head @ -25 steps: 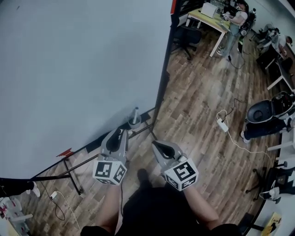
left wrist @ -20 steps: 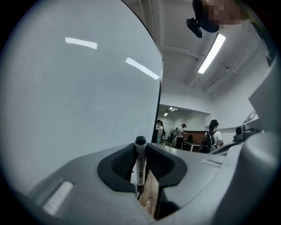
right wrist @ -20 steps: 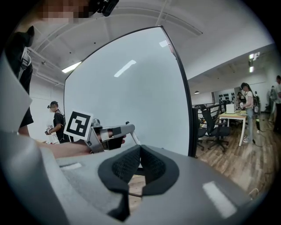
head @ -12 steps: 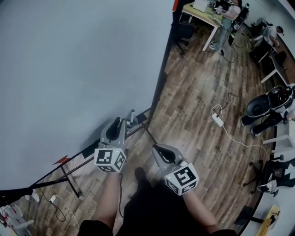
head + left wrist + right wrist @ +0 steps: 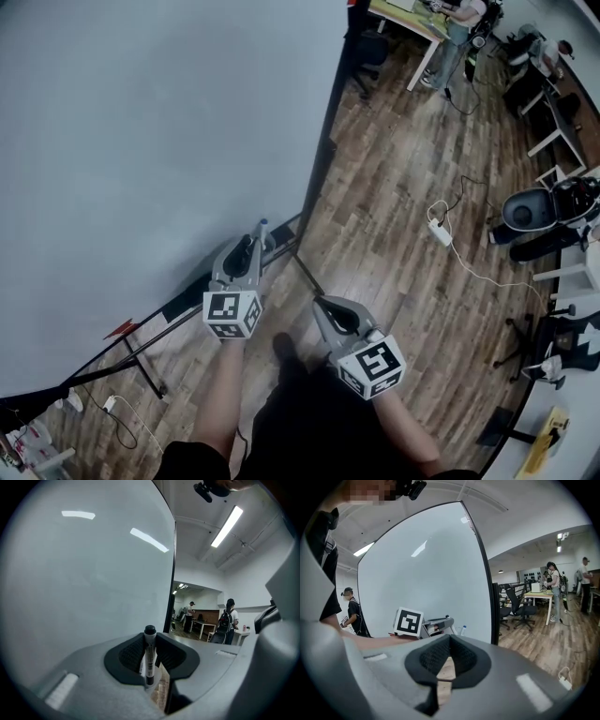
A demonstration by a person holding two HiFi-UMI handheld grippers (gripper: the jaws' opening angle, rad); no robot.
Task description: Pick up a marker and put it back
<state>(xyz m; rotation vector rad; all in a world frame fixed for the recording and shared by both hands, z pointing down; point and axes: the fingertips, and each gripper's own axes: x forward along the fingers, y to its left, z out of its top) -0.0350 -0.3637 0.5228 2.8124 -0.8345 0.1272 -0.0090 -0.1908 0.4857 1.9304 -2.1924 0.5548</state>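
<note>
My left gripper [image 5: 247, 249] is shut on a white marker [image 5: 149, 657] with a black cap, which stands upright between the pads. It points at the lower right part of a big whiteboard [image 5: 150, 141], close to the board's bottom rail [image 5: 192, 298]. In the right gripper view the left gripper [image 5: 440, 624] shows from the side, in front of the board. My right gripper [image 5: 330, 309] hangs lower and to the right, over the wooden floor. Its pads [image 5: 440, 651] meet at the tips with nothing between them.
A small white bottle-like thing with a blue top [image 5: 262, 228] stands at the board's lower right corner. The board's black stand legs [image 5: 141, 361] spread over the floor. A power strip and cable [image 5: 438, 231] lie to the right. Desks, chairs and people [image 5: 450, 23] are far off.
My left gripper has moved forward and down toward the whiteboard's bottom rail, still holding the marker. The right gripper has sunk slightly and rolled a little.
</note>
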